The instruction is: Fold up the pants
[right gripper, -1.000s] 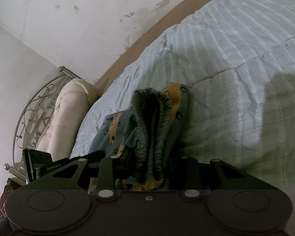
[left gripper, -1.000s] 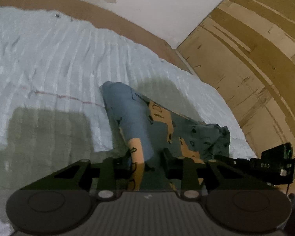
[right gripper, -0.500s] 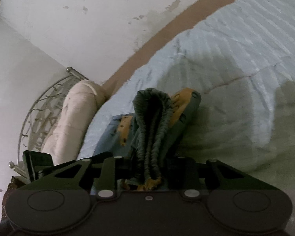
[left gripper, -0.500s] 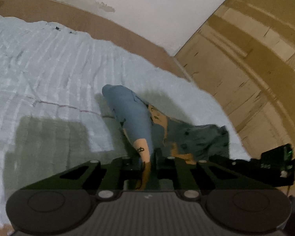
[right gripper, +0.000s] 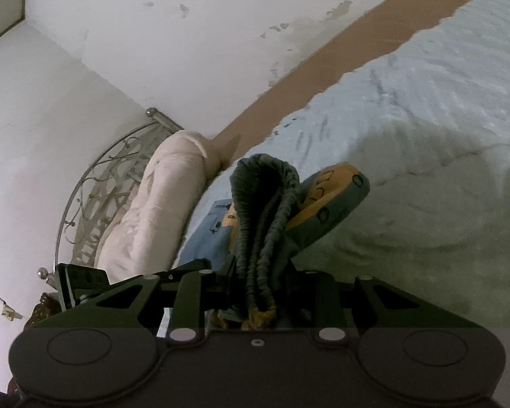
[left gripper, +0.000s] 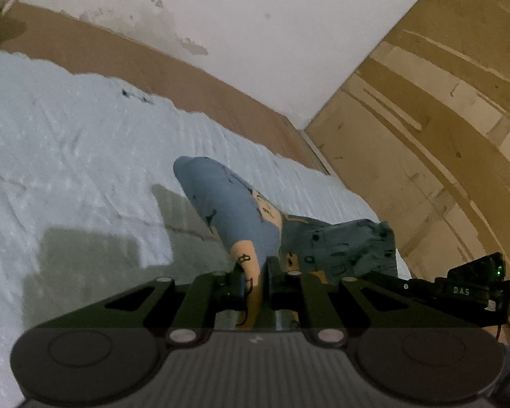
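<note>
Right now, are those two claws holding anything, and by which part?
Yes, both hold the pants. The left gripper pinches a leg end; the right gripper clamps the bunched elastic waistband.

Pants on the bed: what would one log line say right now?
left gripper: shut on pants leg | right gripper: shut on waistband | bedsheet below

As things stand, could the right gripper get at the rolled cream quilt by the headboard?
Probably not: the right gripper is shut on the pants waistband, so it must release before reaching the quilt.
</note>
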`<control>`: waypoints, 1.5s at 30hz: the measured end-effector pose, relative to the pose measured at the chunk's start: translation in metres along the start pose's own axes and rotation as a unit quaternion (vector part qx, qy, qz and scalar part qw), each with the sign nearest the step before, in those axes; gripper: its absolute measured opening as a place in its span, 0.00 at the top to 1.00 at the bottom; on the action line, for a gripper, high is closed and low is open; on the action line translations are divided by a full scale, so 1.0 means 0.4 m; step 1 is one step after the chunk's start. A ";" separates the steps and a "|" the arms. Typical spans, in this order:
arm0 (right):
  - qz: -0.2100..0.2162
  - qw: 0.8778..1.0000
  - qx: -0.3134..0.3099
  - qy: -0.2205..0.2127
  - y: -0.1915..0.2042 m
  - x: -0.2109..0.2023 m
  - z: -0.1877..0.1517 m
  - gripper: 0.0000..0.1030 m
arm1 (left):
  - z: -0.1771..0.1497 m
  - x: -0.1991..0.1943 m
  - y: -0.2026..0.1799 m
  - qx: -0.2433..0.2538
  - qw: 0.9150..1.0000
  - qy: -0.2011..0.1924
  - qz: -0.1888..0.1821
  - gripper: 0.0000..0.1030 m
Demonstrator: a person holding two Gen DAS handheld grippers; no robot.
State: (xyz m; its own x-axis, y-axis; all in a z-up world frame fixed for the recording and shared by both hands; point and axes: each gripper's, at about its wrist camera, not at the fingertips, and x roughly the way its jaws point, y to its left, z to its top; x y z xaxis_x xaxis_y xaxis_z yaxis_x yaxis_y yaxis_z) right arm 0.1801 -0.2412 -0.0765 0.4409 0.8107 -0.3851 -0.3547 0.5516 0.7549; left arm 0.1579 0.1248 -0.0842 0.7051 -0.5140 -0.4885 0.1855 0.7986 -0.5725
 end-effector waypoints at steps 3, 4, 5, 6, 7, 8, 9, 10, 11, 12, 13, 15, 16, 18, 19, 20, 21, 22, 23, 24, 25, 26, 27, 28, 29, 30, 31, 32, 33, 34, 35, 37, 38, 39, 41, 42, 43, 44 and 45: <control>0.006 1.000 -0.008 -0.001 0.025 0.041 0.028 0.73 | 0.045 0.011 0.019 0.000 1.000 -0.006 0.008 0.89; 0.007 1.000 -0.009 -0.002 0.029 0.056 0.042 0.73 | 0.062 0.022 0.021 0.000 1.000 -0.007 0.011 0.89; 0.008 1.000 -0.008 -0.004 0.031 0.071 0.058 0.73 | 0.080 0.032 0.025 0.003 1.000 -0.008 0.013 0.89; 0.008 1.000 -0.009 -0.005 0.031 0.088 0.075 0.73 | 0.095 0.042 0.027 0.006 1.000 -0.009 0.016 0.89; 0.008 1.000 -0.010 -0.006 0.030 0.102 0.089 0.73 | 0.117 0.058 0.030 0.010 1.000 -0.010 0.019 0.89; 0.006 1.000 -0.012 -0.008 0.028 0.119 0.111 0.73 | 0.131 0.070 0.031 0.012 1.000 -0.012 0.019 0.89; 0.003 1.000 -0.011 -0.010 0.022 0.132 0.128 0.73 | 0.152 0.088 0.031 0.018 0.999 -0.013 0.023 0.89; 0.002 1.000 -0.009 -0.012 0.016 0.146 0.151 0.74 | 0.167 0.104 0.033 0.022 0.999 -0.012 0.027 0.89; 0.000 1.000 -0.009 -0.013 0.010 0.157 0.168 0.74 | 0.181 0.124 0.035 0.024 0.999 -0.011 0.032 0.89; -0.005 1.000 -0.012 -0.014 0.004 0.170 0.187 0.74 | 0.191 0.146 0.036 0.028 0.999 -0.009 0.036 0.89; -0.008 1.000 -0.011 -0.014 -0.005 0.184 0.206 0.74 | 0.203 0.174 0.040 0.034 0.998 -0.005 0.044 0.89; -0.014 1.000 -0.009 -0.012 -0.027 0.213 0.237 0.73 | 0.206 0.224 0.054 0.037 0.998 0.008 0.055 0.89; -0.019 1.000 -0.007 -0.010 -0.043 0.228 0.248 0.73 | 0.204 0.258 0.067 0.038 0.997 0.019 0.069 0.89; -0.033 0.999 -0.004 -0.005 -0.079 0.261 0.261 0.73 | 0.186 0.310 0.091 0.038 0.994 0.041 0.092 0.89; -0.044 0.999 0.003 0.002 -0.106 0.281 0.262 0.73 | 0.175 0.326 0.100 0.043 0.992 0.046 0.108 0.89; -0.057 0.998 0.006 0.010 -0.131 0.297 0.258 0.73 | 0.167 0.336 0.107 0.046 0.991 0.050 0.115 0.88; -0.067 0.998 0.008 0.015 -0.148 0.310 0.253 0.73 | 0.160 0.340 0.117 0.047 0.991 0.051 0.118 0.88; -0.074 0.997 0.012 0.021 -0.168 0.320 0.247 0.73 | 0.155 0.341 0.125 0.045 0.991 0.051 0.117 0.86; -0.078 0.997 0.014 0.023 -0.180 0.325 0.245 0.73 | 0.153 0.344 0.130 0.045 0.991 0.052 0.117 0.82; -0.082 0.996 0.014 0.022 -0.188 0.325 0.243 0.73 | 0.150 0.345 0.133 0.046 0.990 0.051 0.120 0.80; -0.087 0.996 0.012 0.023 -0.197 0.325 0.243 0.73 | 0.149 0.345 0.134 0.048 0.990 0.051 0.123 0.76; -0.092 0.995 0.008 0.025 -0.202 0.325 0.242 0.73 | 0.147 0.345 0.134 0.051 0.989 0.050 0.126 0.74; -0.099 0.995 0.002 0.028 -0.207 0.326 0.240 0.73 | 0.147 0.345 0.132 0.053 0.989 0.050 0.127 0.73; -0.103 0.994 -0.003 0.030 -0.208 0.325 0.238 0.73 | 0.146 0.345 0.130 0.056 0.989 0.050 0.130 0.71; -0.105 0.994 -0.005 0.029 -0.207 0.325 0.239 0.72 | 0.149 0.347 0.132 0.058 0.988 0.049 0.132 0.70; -0.109 0.994 -0.011 0.030 -0.200 0.324 0.239 0.72 | 0.148 0.345 0.130 0.061 0.988 0.049 0.134 0.69; -0.114 0.993 -0.018 0.030 -0.195 0.325 0.237 0.72 | 0.143 0.337 0.129 0.061 0.988 0.048 0.135 0.66; -0.118 0.992 -0.024 0.031 -0.191 0.325 0.237 0.72 | 0.146 0.331 0.128 0.061 0.988 0.048 0.135 0.64; -0.122 0.992 -0.029 0.031 -0.181 0.326 0.233 0.72 | 0.145 0.327 0.128 0.060 0.988 0.047 0.136 0.62; -0.127 0.991 -0.035 0.032 -0.178 0.324 0.233 0.71 | 0.145 0.322 0.130 0.059 0.988 0.046 0.138 0.59; -0.131 0.990 -0.041 0.032 -0.170 0.326 0.231 0.69 | 0.144 0.319 0.130 0.059 0.987 0.045 0.141 0.57; -0.140 0.988 -0.050 0.029 -0.158 0.324 0.238 0.67 | 0.144 0.309 0.132 0.054 0.987 0.043 0.147 0.53; -0.145 0.988 -0.054 0.026 -0.156 0.320 0.237 0.63 | 0.143 0.304 0.136 0.052 0.987 0.041 0.150 0.51; -0.152 0.986 -0.057 0.023 -0.150 0.315 0.235 0.61 | 0.142 0.298 0.137 0.050 0.986 0.039 0.151 0.50; -0.164 0.985 -0.061 0.014 -0.152 0.299 0.231 0.51 | 0.137 0.286 0.138 0.050 0.986 0.039 0.157 0.42; -0.171 0.983 -0.061 0.008 -0.153 0.289 0.229 0.48 | 0.133 0.276 0.137 0.049 0.985 0.038 0.161 0.40; -0.179 0.982 -0.060 0.003 -0.156 0.279 0.226 0.40 | 0.128 0.264 0.135 0.049 0.984 0.038 0.165 0.35; -0.187 0.981 -0.056 -0.002 -0.159 0.269 0.223 0.37 | 0.124 0.254 0.133 0.050 0.984 0.038 0.168 0.28; -0.193 0.980 -0.055 -0.007 -0.158 0.257 0.218 0.35 | 0.118 0.238 0.125 0.054 0.983 0.038 0.170 0.22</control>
State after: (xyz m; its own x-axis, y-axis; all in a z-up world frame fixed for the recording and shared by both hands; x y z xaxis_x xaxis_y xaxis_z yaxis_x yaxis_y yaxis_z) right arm 0.3200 -0.2099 -0.1176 0.5701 0.5358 -0.6228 -0.2464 0.8347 0.4926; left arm 0.2664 0.1306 -0.1283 0.6869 -0.2303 -0.6893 0.0219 0.9546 -0.2972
